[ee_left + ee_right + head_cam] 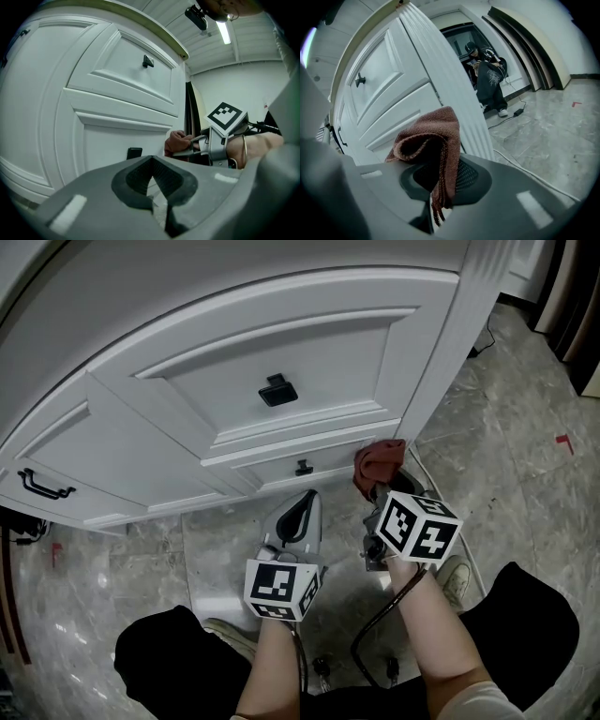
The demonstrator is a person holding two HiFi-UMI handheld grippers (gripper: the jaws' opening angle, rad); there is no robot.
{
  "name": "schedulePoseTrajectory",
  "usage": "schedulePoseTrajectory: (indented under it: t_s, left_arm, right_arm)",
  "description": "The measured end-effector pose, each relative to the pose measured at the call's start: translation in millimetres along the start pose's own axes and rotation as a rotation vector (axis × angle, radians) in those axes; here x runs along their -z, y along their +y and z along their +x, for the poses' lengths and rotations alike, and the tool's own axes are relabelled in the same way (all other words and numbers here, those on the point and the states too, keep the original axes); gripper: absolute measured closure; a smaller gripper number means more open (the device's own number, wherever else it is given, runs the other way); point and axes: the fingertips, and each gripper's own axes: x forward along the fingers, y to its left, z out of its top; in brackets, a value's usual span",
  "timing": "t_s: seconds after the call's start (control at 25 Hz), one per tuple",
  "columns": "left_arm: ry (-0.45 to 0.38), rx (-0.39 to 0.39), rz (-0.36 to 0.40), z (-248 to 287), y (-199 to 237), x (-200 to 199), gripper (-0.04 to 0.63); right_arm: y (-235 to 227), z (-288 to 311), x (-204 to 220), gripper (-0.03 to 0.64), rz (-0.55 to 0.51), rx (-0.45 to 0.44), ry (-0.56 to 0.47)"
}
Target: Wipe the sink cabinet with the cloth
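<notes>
Low in the middle of the frame, your right gripper (377,493) pinches the cloth (379,463) by the sink cabinet (234,362) corner.
Your left gripper (302,512) is squeezed closed on nothing. I think most wiping is left.

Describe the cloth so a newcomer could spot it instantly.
Start at the white sink cabinet and follow its fluted corner post down to its lower end. There the right tool clamps a crumpled reddish-brown cloth, the only soft, coloured thing against all that white.
</notes>
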Motion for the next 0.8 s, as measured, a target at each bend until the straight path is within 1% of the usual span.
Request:
schedulePoseTrajectory:
  t_s: [0.16, 0.32, 0.48, 0.68, 0.8]
  left_arm:
    - [0.005, -0.005, -0.02, -3.0, 1.9, 11.2, 0.595]
    - [0.029, -0.023, -0.015, -9.2, 13.5, 21.7, 0.595]
    - [0.043, -0.077, -0.02, -25.9, 38.8, 28.9, 0.595]
    - [0.068, -0.171, -0.031, -50.7, 75.4, 40.3, 0.595]
    - [0.07, -0.199, -0.032, -64.4, 92.5, 42.1, 0.595]
  right_arm:
    - [-27.0, -7.8, -2.0, 0.54, 0.02, 0.066, -0.016]
    - [-23.4, -6.8, 10.3, 0.538, 0.001, 0.055, -0.005]
    - [10.6, 9.8, 47.3, 0.538, -0.057, -0.015, 0.061]
    - [72.3, 37.0, 100.6, 0.538, -0.137, -0.137, 0.152]
    - [110.1, 50.6, 125.7, 0.538, -0.181, -0.216, 0.191]
